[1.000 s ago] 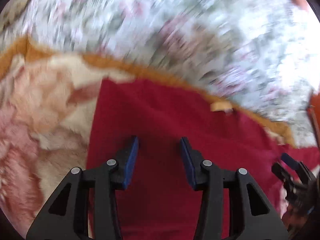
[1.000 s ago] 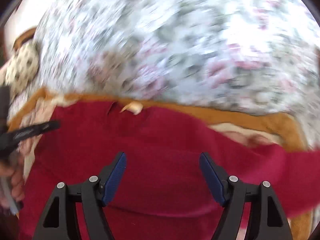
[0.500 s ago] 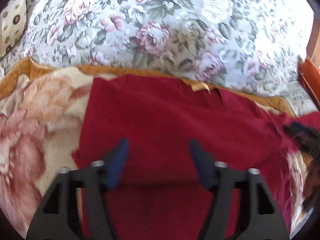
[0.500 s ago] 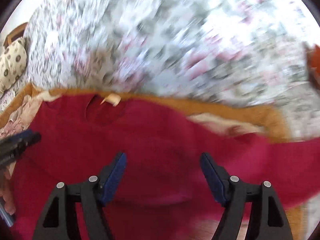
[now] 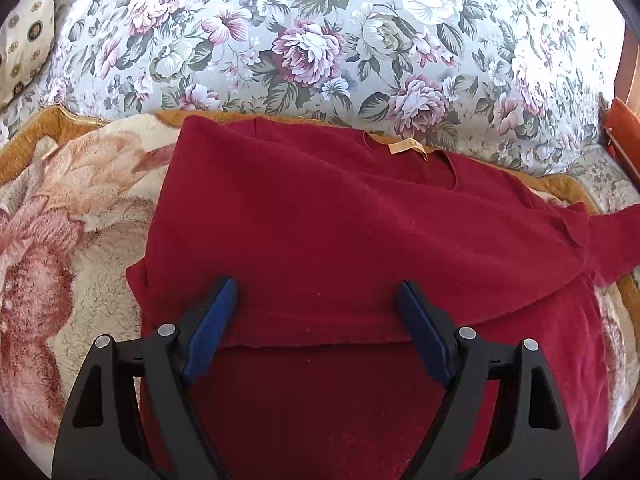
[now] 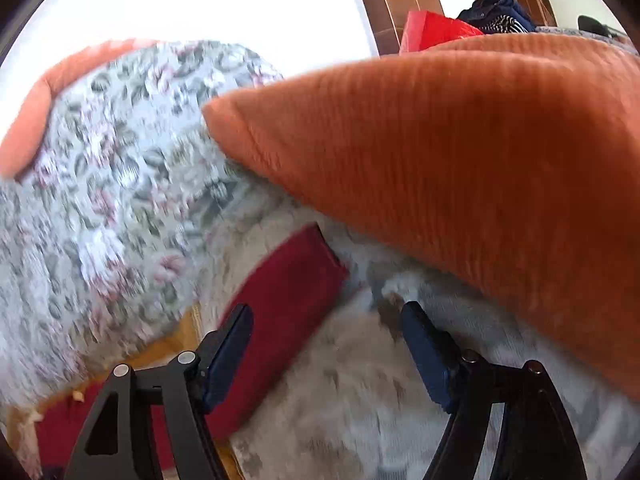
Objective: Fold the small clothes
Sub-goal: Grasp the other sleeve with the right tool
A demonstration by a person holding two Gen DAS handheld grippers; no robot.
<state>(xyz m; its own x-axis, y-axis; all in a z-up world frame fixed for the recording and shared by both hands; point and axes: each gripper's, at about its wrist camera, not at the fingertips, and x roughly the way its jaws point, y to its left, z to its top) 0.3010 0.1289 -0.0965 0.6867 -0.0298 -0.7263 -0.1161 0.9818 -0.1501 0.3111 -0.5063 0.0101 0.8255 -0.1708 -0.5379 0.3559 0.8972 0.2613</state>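
A dark red sweater (image 5: pixel 340 232) lies on a beige and pink flowered blanket (image 5: pixel 72 216), its left sleeve folded across the body and its tan neck label (image 5: pixel 406 146) at the far edge. My left gripper (image 5: pixel 316 312) is open and empty just above the folded sleeve's hem. The right sleeve (image 6: pixel 288 292) stretches out toward an orange cushion. My right gripper (image 6: pixel 326 338) is open and empty over the sleeve's end, the left finger above the red cloth.
A grey floral cover (image 5: pixel 320 40) spreads beyond the blanket. A large orange ribbed cushion (image 6: pixel 460 160) rises close to the right gripper. A spotted cream pillow (image 5: pixel 24 40) lies at far left. A red bag (image 6: pixel 436 30) and dark clothes sit behind the cushion.
The right gripper swung right, from over the sweater's body to the outstretched right sleeve near the orange cushion. The left gripper opened wider and pulled back slightly over the folded sleeve.
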